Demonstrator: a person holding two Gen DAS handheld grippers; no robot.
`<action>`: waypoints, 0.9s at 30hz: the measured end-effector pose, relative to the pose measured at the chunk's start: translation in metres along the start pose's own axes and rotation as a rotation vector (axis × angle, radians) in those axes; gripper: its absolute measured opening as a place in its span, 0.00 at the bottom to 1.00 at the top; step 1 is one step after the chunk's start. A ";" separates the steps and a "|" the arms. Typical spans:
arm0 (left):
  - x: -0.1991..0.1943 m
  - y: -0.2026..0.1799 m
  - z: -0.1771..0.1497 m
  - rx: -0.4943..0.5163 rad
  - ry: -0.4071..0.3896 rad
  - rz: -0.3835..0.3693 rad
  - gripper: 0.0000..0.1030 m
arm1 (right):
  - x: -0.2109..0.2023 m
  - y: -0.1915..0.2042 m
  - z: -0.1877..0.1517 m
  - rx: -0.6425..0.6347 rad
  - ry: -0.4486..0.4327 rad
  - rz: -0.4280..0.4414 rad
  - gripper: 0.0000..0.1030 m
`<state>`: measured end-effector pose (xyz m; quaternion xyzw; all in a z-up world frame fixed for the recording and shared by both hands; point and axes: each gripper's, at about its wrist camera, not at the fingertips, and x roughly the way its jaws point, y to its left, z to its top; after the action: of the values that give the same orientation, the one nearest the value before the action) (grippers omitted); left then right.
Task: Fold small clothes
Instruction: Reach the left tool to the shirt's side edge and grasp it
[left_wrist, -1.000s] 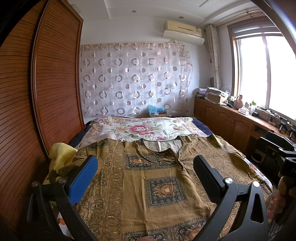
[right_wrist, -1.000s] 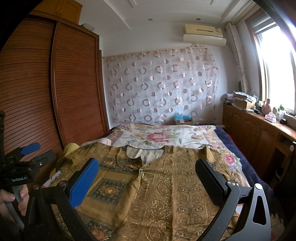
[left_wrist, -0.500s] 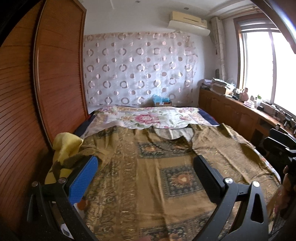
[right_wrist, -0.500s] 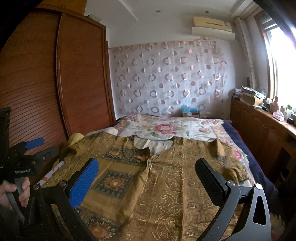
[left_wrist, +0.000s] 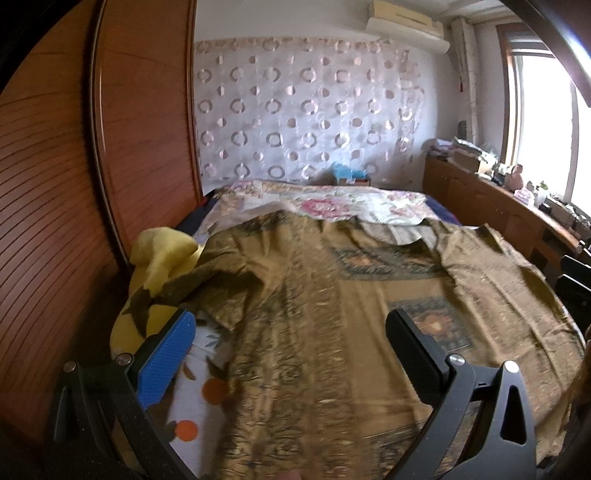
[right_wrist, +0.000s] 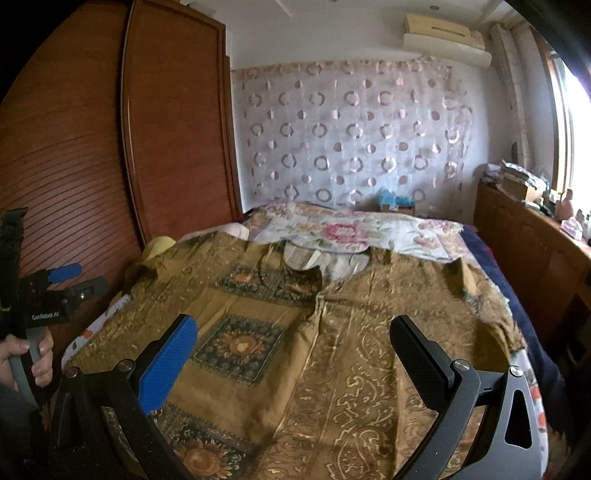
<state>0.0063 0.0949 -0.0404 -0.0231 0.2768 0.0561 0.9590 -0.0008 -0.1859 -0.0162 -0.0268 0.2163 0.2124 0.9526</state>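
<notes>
One thin mustard-gold shirt (right_wrist: 295, 343) with ornate paisley borders and sunflower squares is lying flat across the bed (right_wrist: 369, 232), neckline facing the far end. Both grippers, left (left_wrist: 291, 354) and right (right_wrist: 293, 360), are hovering just above its near hem, ribbed pads spread wide, gripping nothing. One yellow cloth (left_wrist: 162, 258) is bunching beside the left sleeve.

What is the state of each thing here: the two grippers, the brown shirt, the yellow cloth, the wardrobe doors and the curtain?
Left gripper: open, empty, above the shirt.
Right gripper: open, empty, above the shirt.
Brown patterned shirt: spread flat on the bed, not yet folded, one sleeve crumpled.
Yellow cloth: bunched at the bed edge.
Wardrobe doors: closed.
Curtain: drawn across the wall.
</notes>
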 end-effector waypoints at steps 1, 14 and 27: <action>0.006 0.005 -0.001 0.003 0.013 0.002 1.00 | 0.002 0.001 -0.001 -0.001 0.006 0.003 1.00; 0.063 0.063 -0.011 -0.004 0.156 -0.014 1.00 | 0.012 0.003 0.004 -0.035 0.102 0.054 1.00; 0.118 0.095 0.024 0.011 0.210 0.028 0.81 | 0.027 0.018 0.019 -0.102 0.107 0.099 1.00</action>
<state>0.1068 0.2026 -0.0845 -0.0195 0.3766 0.0654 0.9239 0.0212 -0.1563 -0.0096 -0.0758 0.2568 0.2680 0.9255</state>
